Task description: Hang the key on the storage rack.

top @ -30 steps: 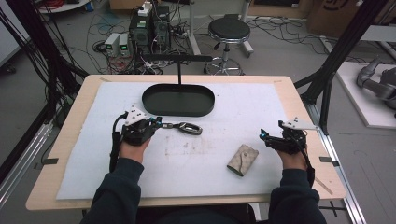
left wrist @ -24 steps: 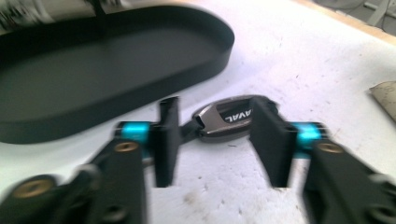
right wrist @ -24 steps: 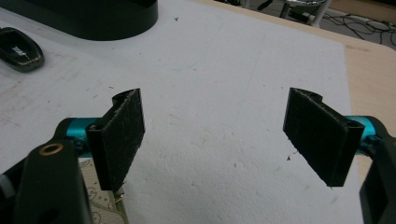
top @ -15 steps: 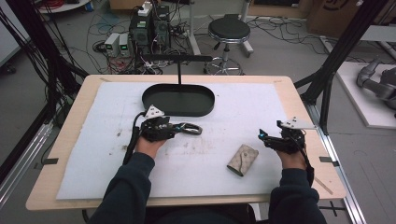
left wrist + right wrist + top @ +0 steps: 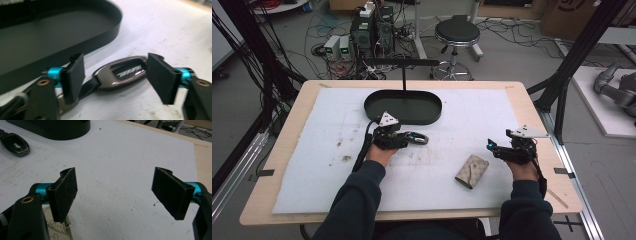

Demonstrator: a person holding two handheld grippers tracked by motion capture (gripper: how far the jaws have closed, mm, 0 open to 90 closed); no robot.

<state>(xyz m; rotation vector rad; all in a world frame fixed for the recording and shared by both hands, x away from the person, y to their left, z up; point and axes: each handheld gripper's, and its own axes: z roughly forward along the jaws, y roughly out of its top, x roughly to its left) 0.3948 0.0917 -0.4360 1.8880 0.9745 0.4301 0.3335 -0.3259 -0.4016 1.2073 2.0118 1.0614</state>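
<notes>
A wooden desk [image 5: 537, 125] carries a white foam sheet [image 5: 472, 115] with dark smudges near its left side. Beyond the far edge, a grey floor [image 5: 512, 55] is strewn with black cables [image 5: 319, 30]. A round black stool [image 5: 457, 32] stands far centre, with grey power boxes [image 5: 339, 47] to its left. Black frame posts [image 5: 579, 55] rise at the right and left. A cardboard box [image 5: 572, 12] sits far right.

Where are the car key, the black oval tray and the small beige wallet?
car key [image 5: 125, 72], left gripper view, on its glossy body
black oval tray [image 5: 432, 117], high view, on its front rim
small beige wallet [image 5: 472, 171], high view, on its top face
</notes>
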